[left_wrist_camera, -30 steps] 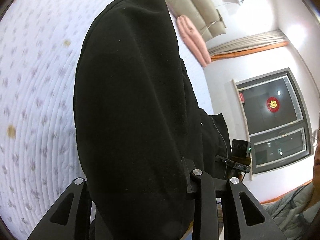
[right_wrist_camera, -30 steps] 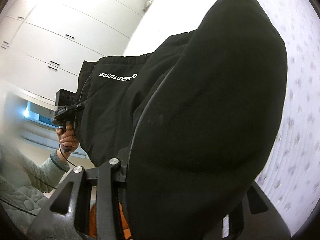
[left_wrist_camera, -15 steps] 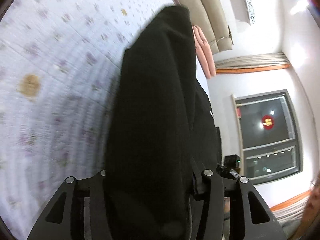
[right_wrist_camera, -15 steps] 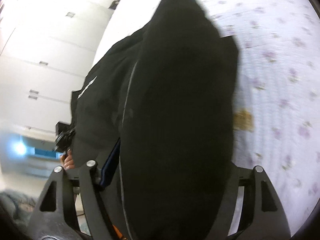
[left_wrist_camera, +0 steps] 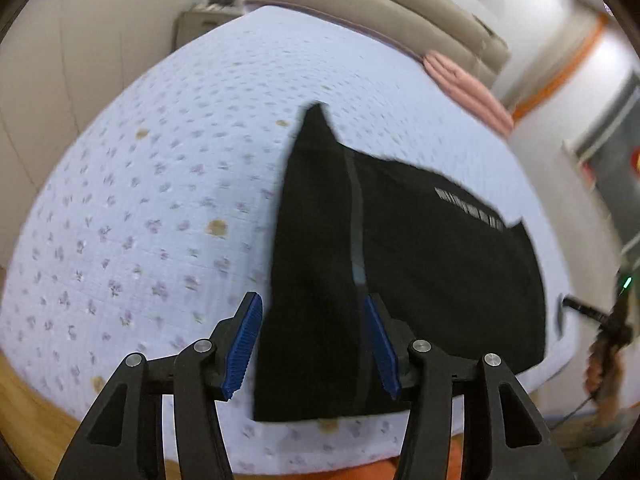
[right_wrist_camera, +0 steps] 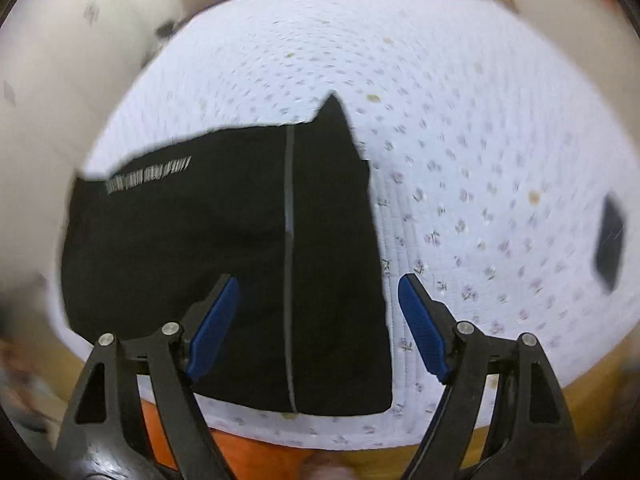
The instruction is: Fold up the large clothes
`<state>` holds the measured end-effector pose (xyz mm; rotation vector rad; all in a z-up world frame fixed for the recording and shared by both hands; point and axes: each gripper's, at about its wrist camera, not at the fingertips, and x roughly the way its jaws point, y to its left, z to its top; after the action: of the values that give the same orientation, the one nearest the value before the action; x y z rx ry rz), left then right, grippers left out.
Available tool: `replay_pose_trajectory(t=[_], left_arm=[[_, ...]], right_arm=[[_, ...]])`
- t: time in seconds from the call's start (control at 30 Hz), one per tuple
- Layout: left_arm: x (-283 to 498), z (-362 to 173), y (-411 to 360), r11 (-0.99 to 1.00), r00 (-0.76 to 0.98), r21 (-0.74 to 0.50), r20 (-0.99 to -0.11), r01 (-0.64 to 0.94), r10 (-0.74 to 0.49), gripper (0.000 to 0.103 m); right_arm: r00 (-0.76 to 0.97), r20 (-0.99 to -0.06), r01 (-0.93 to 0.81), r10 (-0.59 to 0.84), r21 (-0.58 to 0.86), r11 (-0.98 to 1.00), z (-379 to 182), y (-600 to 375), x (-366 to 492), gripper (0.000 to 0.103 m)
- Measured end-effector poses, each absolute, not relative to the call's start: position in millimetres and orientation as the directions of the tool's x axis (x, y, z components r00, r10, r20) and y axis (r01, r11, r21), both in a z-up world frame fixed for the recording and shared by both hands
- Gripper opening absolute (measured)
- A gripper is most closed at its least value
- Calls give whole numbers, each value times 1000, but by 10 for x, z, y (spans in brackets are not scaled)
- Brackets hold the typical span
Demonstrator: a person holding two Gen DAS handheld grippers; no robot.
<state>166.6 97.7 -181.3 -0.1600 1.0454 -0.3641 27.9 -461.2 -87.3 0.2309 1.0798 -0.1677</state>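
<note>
Black garment (left_wrist_camera: 420, 272) lies folded on bed (left_wrist_camera: 160, 200) near its front edge. Left gripper (left_wrist_camera: 316, 344) & right gripper (right_wrist_camera: 316, 324) jaws just opened wide – nothing held, so fold stays flat.

The left tool (left_wrist_camera: 314, 344), jaws apart, hangs above the black garment (left_wrist_camera: 420, 264) lying on the flowered bedspread (left_wrist_camera: 152, 200).

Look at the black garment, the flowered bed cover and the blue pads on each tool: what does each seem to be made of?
Black garment: soft matte fabric, probably a knit; it lies flat and limp.
Flowered bed cover: quilted cloth, likely cotton; stitched lines, printed sprigs.
Blue pads: ribbed rubber or plastic, judging by the fine grooves; which one is unclear.
</note>
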Motion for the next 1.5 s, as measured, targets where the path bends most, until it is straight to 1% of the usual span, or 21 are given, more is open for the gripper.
replay_pose_trajectory(t=[0.03,0.1,0.13,0.2,0.27,0.33,0.37,0.43,0.53,0.6,0.67,0.73,0.83,0.93,1.0,1.07,1.17,1.2,1.33,1.43,1.5], left_arm=[[1602,-1822,808,932,454,-274,-817,238,-357,55],[1484,-1851,417,926,454,-234,-819,296,-352,55],[1453,-1892,224,927,447,-197,-831,319,-331,55],[1453,-2102,-125,937,433,-57,-876,344,-212,55],[1503,-2309,-320,936,434,23,-890,351,-141,55],[1556,-2379,-254,941,429,-1,-890,337,-154,57],[1605,-2393,-188,947,414,-46,-892,317,-183,57],[1653,-2368,-127,950,400,-94,-891,299,-214,56],[1667,-2359,-147,955,407,-72,-893,286,-190,57],[1640,-2306,-184,964,427,-41,-891,262,-154,56],[1595,-2233,-159,972,433,-48,-889,228,-145,56],[1489,-2067,-119,974,426,-102,-887,200,-181,57],[1389,-1927,-49,976,427,-121,-884,182,-189,57],[1266,-1667,-5,979,451,-122,-873,165,-185,57],[1247,-1504,21,979,471,-131,-861,154,-190,57],[1108,-1218,-43,978,508,-130,-839,163,-196,57],[917,-821,-159,980,585,-69,-793,188,-168,57],[855,-684,-186,980,612,-47,-775,194,-158,59],[581,-197,-248,977,698,-6,-699,213,-156,68],[341,189,-274,976,738,17,-657,216,-152,71],[192,408,-274,974,756,11,-633,225,-167,74]], right_arm=[[454,-891,231,-28,87,969,-959,-4654,194,80],[427,-904,200,-19,74,977,-1137,-4422,265,79],[410,-911,198,-33,54,979,-1221,-4338,294,78],[368,-925,206,-97,-21,978,-1446,-4179,382,79],[364,-924,218,-115,-35,975,-1565,-4186,394,82],[368,-925,246,-95,-1,969,-1620,-4267,370,86],[373,-924,253,-81,17,967,-1633,-4309,356,87],[378,-923,263,-66,39,964,-1689,-4387,336,91],[389,-919,302,-59,67,951,-1733,-4470,306,95],[392,-919,326,-54,84,942,-1688,-4518,268,95],[372,-927,364,-37,109,925,-1617,-4593,210,95],[371,-928,418,-21,147,896,-1504,-4678,87,95],[389,-921,465,-2,194,864,-1311,-4740,-127,95],[410,-910,476,-60,158,865,-1035,-4704,-303,95],[440,-887,494,-139,109,863,-765,-4640,-437,96],[494,-848,494,-193,91,865,-428,-4568,-589,96],[553,-800,473,-231,73,878,-119,-4532,-730,97],[576,-780,463,-244,65,884,58,-4493,-799,97],[638,-725,439,-259,67,896,437,-4232,-924,100],[671,-695,416,-260,62,907,588,-4104,-1040,101],[690,-670,405,-274,43,913,620,-4012,-1124,102]])
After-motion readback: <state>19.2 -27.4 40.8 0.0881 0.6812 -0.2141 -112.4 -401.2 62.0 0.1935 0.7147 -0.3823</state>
